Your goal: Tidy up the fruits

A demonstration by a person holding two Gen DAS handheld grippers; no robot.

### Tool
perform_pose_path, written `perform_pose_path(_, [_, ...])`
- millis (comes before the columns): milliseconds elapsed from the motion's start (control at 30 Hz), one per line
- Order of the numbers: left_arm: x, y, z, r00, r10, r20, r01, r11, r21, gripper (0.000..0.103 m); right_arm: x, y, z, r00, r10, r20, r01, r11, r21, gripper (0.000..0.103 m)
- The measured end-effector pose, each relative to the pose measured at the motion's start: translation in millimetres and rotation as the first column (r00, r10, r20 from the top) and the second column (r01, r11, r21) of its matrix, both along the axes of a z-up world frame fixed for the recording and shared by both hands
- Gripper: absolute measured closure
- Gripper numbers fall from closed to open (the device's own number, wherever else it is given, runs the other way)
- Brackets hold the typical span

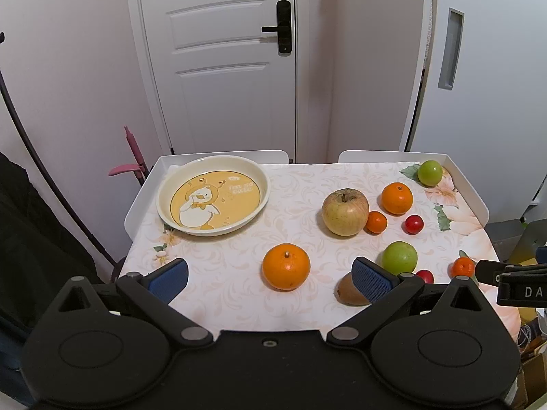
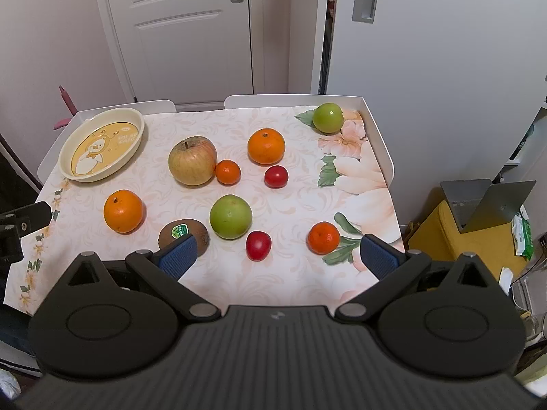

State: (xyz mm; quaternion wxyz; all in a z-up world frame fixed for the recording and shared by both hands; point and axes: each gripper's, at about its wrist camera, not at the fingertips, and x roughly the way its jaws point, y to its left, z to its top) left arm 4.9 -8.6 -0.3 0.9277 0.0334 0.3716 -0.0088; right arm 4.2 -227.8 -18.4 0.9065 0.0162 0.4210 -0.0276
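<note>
A cream plate with a yellow duck picture (image 1: 160, 201) (image 2: 135, 118) lies empty at the table's far left. Fruits lie loose on the cloth: a large apple (image 1: 345, 212) (image 2: 192, 160), two oranges (image 1: 286, 266) (image 2: 266, 146), two green fruits (image 2: 230, 217) (image 2: 328, 117), a kiwi (image 2: 183, 234), small mandarins (image 2: 323, 237) (image 2: 227, 172) and red tomatoes (image 2: 258, 245) (image 2: 276, 176). My left gripper (image 1: 270, 278) is open and empty, just in front of the near orange. My right gripper (image 2: 278, 256) is open and empty, over the near edge by a tomato and a mandarin.
The table (image 1: 218, 294) has a floral cloth and raised white side rims (image 2: 379, 143). A white door (image 1: 218, 61) stands behind it. A yellow box with a grey stand (image 2: 478, 218) sits on the floor to the right. A pink handle (image 1: 131, 160) stands at the far left.
</note>
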Motion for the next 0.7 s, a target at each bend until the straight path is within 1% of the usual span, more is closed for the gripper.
perform_pose_path(700, [1.1,6.2,0.3,1.000,0.017,-0.006,-0.017,1.000,-0.012,0.000,2.2,0.8,-1.6,1.000,0.000,-0.002,0.000,1.000,0.001,0.000])
